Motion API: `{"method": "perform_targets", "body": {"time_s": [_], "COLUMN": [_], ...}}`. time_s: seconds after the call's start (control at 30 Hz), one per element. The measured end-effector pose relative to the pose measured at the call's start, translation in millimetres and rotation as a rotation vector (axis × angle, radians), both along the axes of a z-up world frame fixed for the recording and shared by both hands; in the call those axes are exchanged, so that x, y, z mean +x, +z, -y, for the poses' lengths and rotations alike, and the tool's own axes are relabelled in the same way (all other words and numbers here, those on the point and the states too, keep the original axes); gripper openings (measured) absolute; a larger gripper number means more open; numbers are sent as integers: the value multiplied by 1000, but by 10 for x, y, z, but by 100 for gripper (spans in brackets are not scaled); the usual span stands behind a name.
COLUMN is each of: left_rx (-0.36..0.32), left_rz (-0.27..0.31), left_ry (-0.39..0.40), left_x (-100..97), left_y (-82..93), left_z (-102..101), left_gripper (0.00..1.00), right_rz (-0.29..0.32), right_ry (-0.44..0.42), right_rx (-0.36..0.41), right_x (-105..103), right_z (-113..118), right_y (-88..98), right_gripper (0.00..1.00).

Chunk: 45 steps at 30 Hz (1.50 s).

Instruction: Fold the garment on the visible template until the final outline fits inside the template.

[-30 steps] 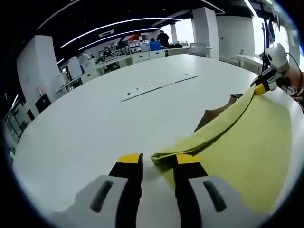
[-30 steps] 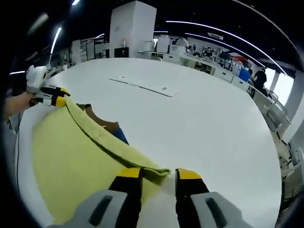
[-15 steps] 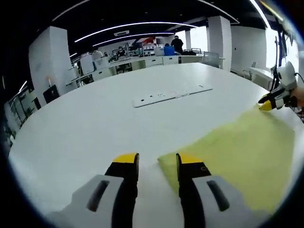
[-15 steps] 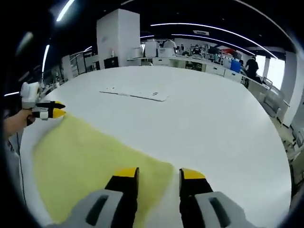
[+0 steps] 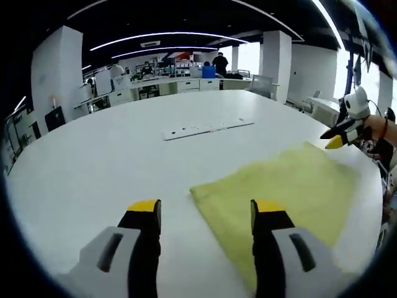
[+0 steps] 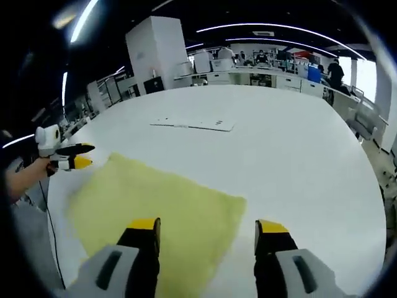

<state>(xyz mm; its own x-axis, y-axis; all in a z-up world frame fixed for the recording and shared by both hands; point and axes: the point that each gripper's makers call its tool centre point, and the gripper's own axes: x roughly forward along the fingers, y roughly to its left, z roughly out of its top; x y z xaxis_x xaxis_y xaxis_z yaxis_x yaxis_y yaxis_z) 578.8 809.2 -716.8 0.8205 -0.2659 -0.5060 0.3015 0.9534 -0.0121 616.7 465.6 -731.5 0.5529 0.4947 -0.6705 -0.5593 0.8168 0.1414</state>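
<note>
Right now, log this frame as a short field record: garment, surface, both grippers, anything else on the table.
garment: yellow garment lying flat, spread out on the table
surface: large white table
left gripper: open, jaws apart, near corner of the cloth between them, not gripped
right gripper: open, over the cloth's edge, not gripping
other: flat white strip farther along the table
template: cannot tell

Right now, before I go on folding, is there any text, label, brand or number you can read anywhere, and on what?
None is readable.
White strip on the table: small dark marks, too small to read.
Yellow garment: no print or label showing.
Left gripper and right gripper: no lettering visible.
</note>
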Motion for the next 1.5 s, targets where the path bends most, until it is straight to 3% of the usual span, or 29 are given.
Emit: {"method": "perform_targets", "body": {"time_s": [0.37,0.6,0.9,1.07,1.2,1.5], "left_rx": [15,13,-26,-30,-13,-20], "left_rz": [-22,-29,-67,-92,-112,-181], "left_ry": [-91,-145,-157,-176,-196,-193], "left_x": [-468,-735,-1027,-1160,-1236,-1374], "left_y": [49,56,-52,-125,-177,-376], "left_z": [102,172,220,246,266,267], "left_gripper": [60,57,52,46,46,32], "right_rz": [-9,-27,-69,-88,-97,-96], "right_ry": [46,68,121,129,127,130], "right_rx": [3,0,15,19,23,11], "right_x": [-403,-713,-1118,-1272,-1369,-1442], "right_z": [26,95,109,139,167,252], "right_y": [170,153,63,-11,-49,-155], "right_gripper": [61,61,59,54,50,35]}}
